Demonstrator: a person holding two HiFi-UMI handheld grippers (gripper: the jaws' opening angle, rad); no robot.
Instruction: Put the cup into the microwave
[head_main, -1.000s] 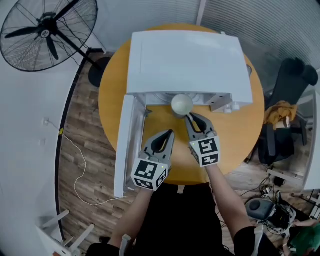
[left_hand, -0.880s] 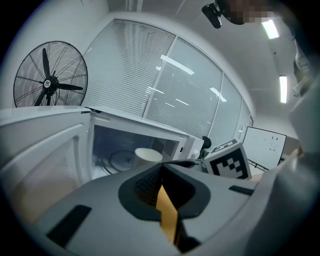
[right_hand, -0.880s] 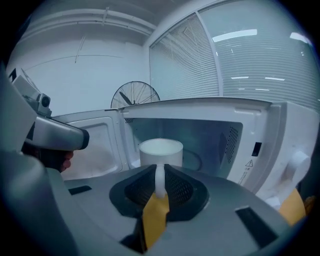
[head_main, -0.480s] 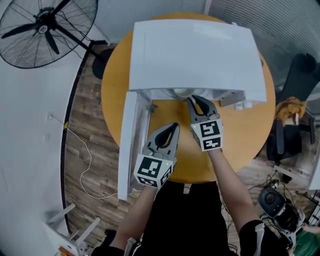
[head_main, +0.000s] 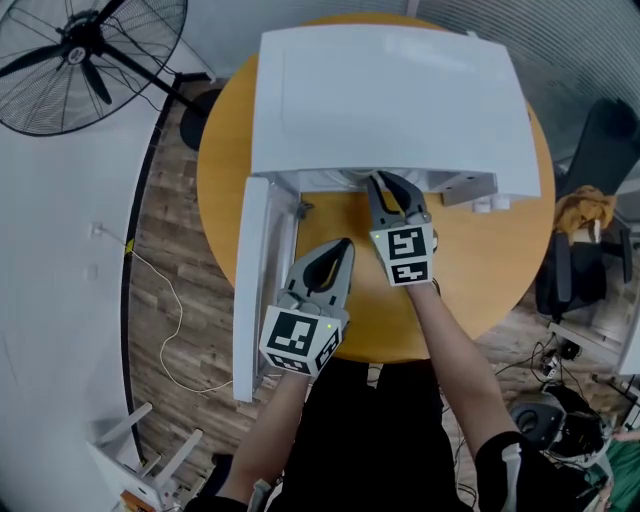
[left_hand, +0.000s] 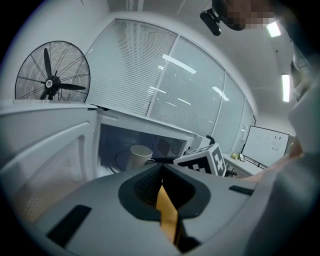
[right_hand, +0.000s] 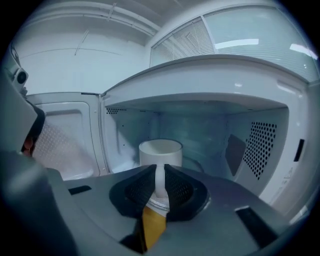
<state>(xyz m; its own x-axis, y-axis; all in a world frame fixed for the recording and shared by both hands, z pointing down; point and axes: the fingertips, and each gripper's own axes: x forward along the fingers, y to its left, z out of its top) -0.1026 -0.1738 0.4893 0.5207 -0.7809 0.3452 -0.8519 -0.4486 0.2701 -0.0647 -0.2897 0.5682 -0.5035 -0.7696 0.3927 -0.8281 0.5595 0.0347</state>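
Note:
A white cup (right_hand: 160, 152) stands upright inside the cavity of the white microwave (head_main: 390, 100). My right gripper (right_hand: 160, 175) is shut on the cup's handle, its jaws reaching into the opening. The head view shows this right gripper (head_main: 385, 183) at the microwave's front edge, and the cup is hidden under the microwave's top. In the left gripper view the cup (left_hand: 140, 155) shows deep in the cavity. The microwave door (head_main: 250, 290) hangs open to the left. My left gripper (head_main: 335, 255) hovers over the table in front of the door, shut with nothing in it.
The microwave sits on a round wooden table (head_main: 480, 260). A standing fan (head_main: 90, 50) is at the far left, with a cable on the wooden floor below it. A dark chair (head_main: 590, 220) stands at the right.
My right gripper has moved forward with the cup into the microwave, and the cup has gone out of sight in the head view. The left gripper has hardly moved.

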